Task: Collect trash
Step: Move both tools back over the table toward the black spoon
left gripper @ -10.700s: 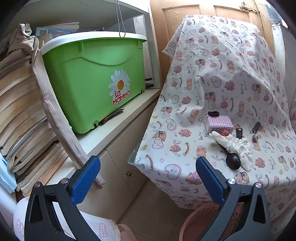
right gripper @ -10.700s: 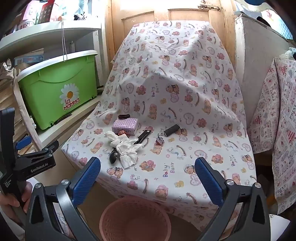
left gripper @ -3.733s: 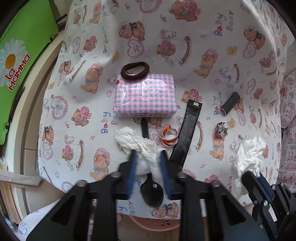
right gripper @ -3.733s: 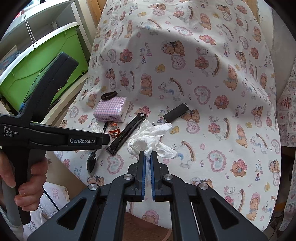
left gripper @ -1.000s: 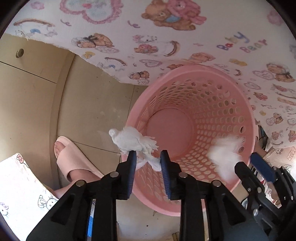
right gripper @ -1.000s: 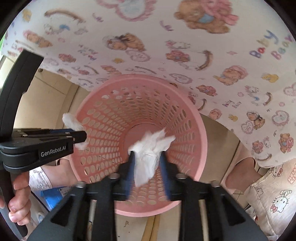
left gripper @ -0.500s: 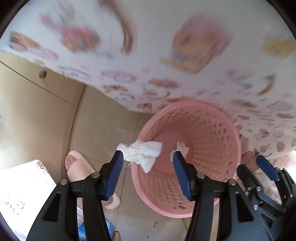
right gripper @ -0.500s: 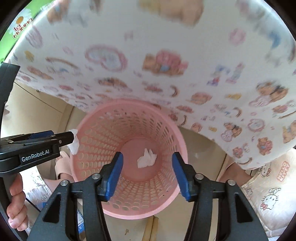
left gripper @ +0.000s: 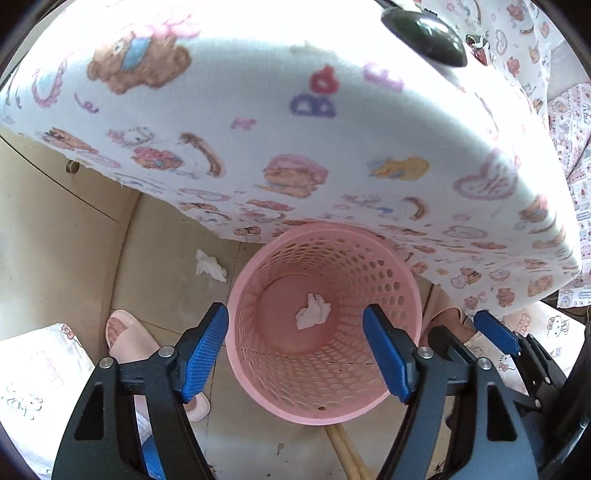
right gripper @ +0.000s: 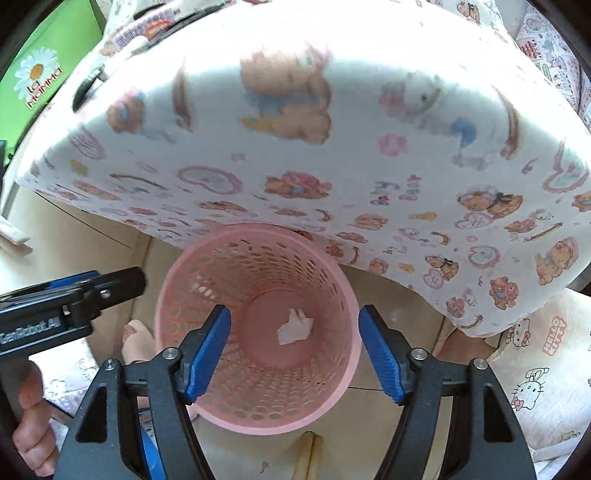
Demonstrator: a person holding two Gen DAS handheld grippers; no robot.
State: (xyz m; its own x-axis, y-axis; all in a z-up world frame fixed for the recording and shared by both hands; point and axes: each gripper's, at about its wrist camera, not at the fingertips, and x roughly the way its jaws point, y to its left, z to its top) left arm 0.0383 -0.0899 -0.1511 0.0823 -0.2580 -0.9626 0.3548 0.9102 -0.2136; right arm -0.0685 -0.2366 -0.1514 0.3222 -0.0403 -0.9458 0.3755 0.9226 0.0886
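A pink perforated basket (left gripper: 266,369) stands on the floor, partly under the edge of the table with the bear-print cloth (left gripper: 258,110). One crumpled white tissue (left gripper: 312,315) lies on the basket's bottom. It also shows in the right wrist view as the tissue (right gripper: 295,326) in the basket (right gripper: 258,266). A second white tissue (left gripper: 210,266) lies on the floor left of the basket. My left gripper (left gripper: 295,350) and right gripper (right gripper: 295,350) hang above the basket, jaws opening, with nothing between them.
A black spoon (left gripper: 424,33) lies on the cloth near its edge. A foot in a pink slipper (left gripper: 125,339) stands left of the basket. A green box (right gripper: 37,55) sits at upper left, and cream cabinet doors (left gripper: 55,240) stand left of the floor gap.
Both grippers opened, let go of their tissues and rose. The right one's tissue dropped into the basket. The left one's fell to the floor beside it.
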